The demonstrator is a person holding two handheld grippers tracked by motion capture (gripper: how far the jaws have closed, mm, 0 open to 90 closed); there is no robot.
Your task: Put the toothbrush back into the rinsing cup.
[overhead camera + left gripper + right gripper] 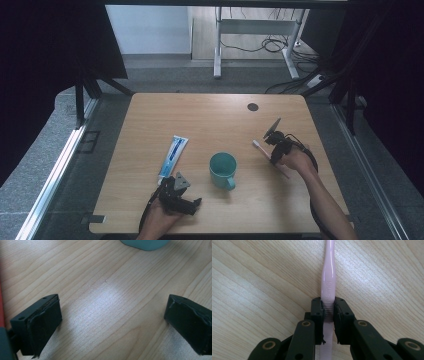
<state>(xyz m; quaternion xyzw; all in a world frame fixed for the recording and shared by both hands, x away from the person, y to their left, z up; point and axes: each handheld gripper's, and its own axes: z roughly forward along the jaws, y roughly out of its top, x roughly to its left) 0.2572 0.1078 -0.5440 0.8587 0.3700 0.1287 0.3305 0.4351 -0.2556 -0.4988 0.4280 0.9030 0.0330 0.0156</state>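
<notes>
One camera sits high above my side and looks forward and down at the whole table [150, 115]. A camera rides on each of my tongs, very close to the wood. All three see that same tabletop.

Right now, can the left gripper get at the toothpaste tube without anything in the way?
Probably yes: the left gripper is open, and the toothpaste tube lies just beyond it on bare table.

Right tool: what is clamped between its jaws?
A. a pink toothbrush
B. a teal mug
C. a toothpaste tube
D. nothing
A: in the right gripper view the right tool has its jaws pressed on the handle of the pink toothbrush.
</notes>
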